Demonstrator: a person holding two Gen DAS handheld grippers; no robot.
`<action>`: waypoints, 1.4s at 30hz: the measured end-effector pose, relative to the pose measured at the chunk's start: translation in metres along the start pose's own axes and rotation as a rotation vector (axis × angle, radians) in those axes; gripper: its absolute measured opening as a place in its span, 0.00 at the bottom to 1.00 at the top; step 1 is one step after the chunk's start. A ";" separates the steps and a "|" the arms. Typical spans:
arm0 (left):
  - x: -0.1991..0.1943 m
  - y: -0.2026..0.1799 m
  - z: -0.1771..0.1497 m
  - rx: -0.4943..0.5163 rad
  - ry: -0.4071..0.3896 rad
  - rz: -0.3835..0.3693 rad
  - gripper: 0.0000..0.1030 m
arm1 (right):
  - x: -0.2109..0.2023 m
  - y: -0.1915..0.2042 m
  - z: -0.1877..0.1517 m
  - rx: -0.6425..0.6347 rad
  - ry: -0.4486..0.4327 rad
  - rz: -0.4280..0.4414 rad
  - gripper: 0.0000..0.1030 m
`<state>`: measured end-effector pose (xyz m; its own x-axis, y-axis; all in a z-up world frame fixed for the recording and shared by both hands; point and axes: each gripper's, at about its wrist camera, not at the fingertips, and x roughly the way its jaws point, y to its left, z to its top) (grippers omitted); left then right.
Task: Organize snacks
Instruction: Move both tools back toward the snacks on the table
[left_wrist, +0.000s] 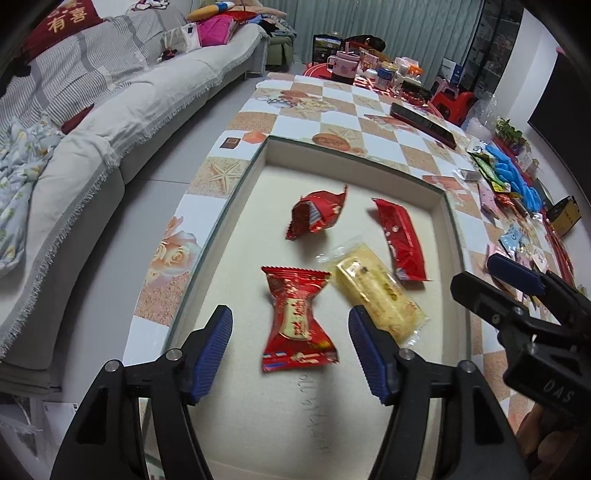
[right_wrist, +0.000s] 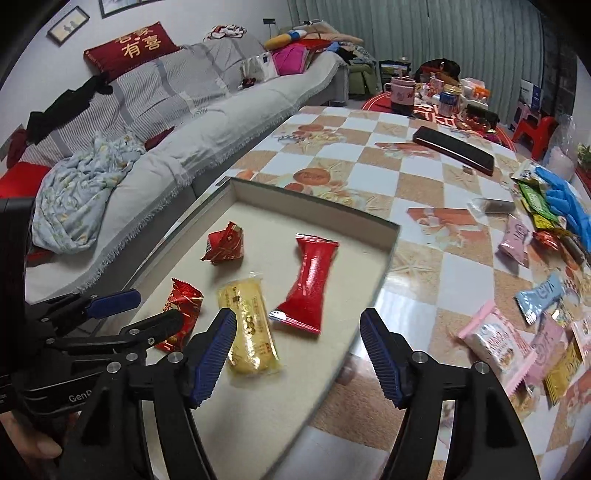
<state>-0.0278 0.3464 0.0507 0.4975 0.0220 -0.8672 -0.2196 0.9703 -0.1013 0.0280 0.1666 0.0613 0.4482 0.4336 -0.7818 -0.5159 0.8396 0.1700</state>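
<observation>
Four wrapped snacks lie in the shallow box (left_wrist: 448, 221) at the near left of the desk (right_wrist: 424, 306): three red packets, one of them (left_wrist: 299, 325) between the left tongs (left_wrist: 291, 350), and a yellow cake bar (right_wrist: 247, 325). Both the left tongs and the right tongs (right_wrist: 299, 354) stand apart, gripping nothing. The loose snacks (right_wrist: 495, 341) lie scattered on the desk to the right, outside the box. Judged step: between placements, packets deposited. Next move calls for the right tongs to reach right, straddle one loose packet and clamp on it.

3 red snacks (left_wrist: 300, 321), 1 yellow snack (left_wrist: 376, 291).
</observation>
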 end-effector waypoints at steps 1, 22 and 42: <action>-0.003 -0.004 -0.002 0.002 -0.004 -0.008 0.69 | -0.004 -0.006 -0.004 0.014 -0.005 -0.001 0.69; -0.001 -0.219 -0.052 0.292 0.036 -0.173 0.77 | -0.089 -0.240 -0.136 0.322 0.011 -0.393 0.69; 0.079 -0.245 0.018 -0.090 0.194 -0.145 0.80 | -0.080 -0.240 -0.138 0.250 0.024 -0.373 0.99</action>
<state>0.0806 0.1151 0.0158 0.3611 -0.1712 -0.9167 -0.2352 0.9345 -0.2671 0.0155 -0.1149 -0.0001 0.5515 0.0810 -0.8302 -0.1287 0.9916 0.0112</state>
